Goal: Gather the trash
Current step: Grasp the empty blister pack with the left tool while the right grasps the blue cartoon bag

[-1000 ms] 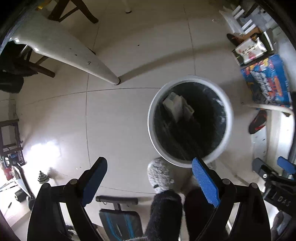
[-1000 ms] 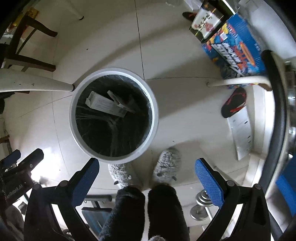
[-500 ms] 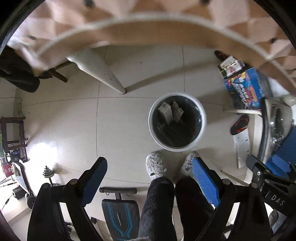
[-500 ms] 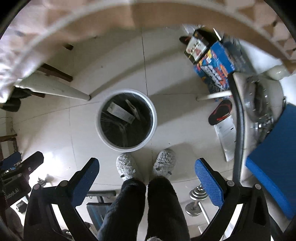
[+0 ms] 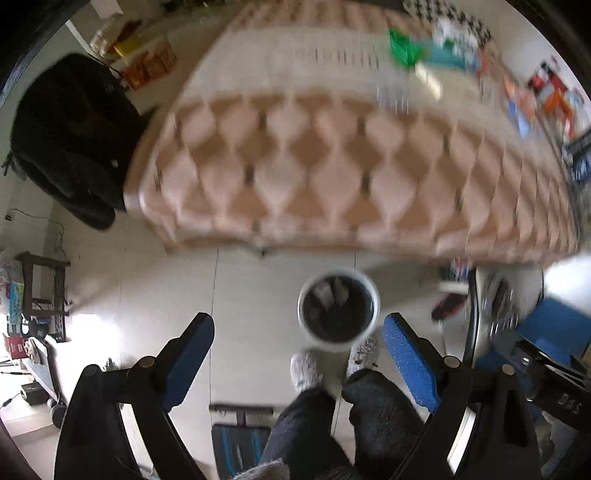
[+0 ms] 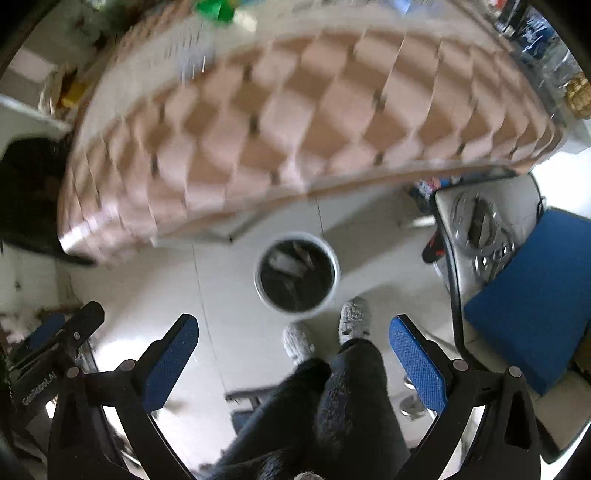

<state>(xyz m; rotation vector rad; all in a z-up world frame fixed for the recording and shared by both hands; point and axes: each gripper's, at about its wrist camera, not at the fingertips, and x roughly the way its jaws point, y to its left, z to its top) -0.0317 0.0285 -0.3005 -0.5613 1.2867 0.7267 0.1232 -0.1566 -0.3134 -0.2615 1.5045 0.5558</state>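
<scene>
A white round trash bin [image 5: 339, 309] [image 6: 296, 275] with a dark liner stands on the tiled floor far below, with pale boxes lying inside. My left gripper [image 5: 298, 338] is open and empty, high above the bin. Open and empty too, my right gripper [image 6: 293, 339] hangs at about the same height. A table with a tan diamond-patterned cloth [image 5: 332, 166] [image 6: 295, 122] fills the upper half of both views, blurred by motion. On its far top lie green trash [image 5: 404, 48] [image 6: 216, 9] and other coloured wrappers [image 5: 535, 99], too blurred to tell apart.
A person's legs in dark trousers [image 5: 332, 417] and grey slippers [image 6: 352, 319] stand beside the bin. A chair with a blue cushion [image 6: 535, 310] is at the right, a black bag [image 5: 70, 140] at the left. A red sandal [image 5: 448, 304] lies on the floor.
Both grippers have risen well away from the bin, which now looks much smaller. The patterned table edge and its top have come into view. Both stay open.
</scene>
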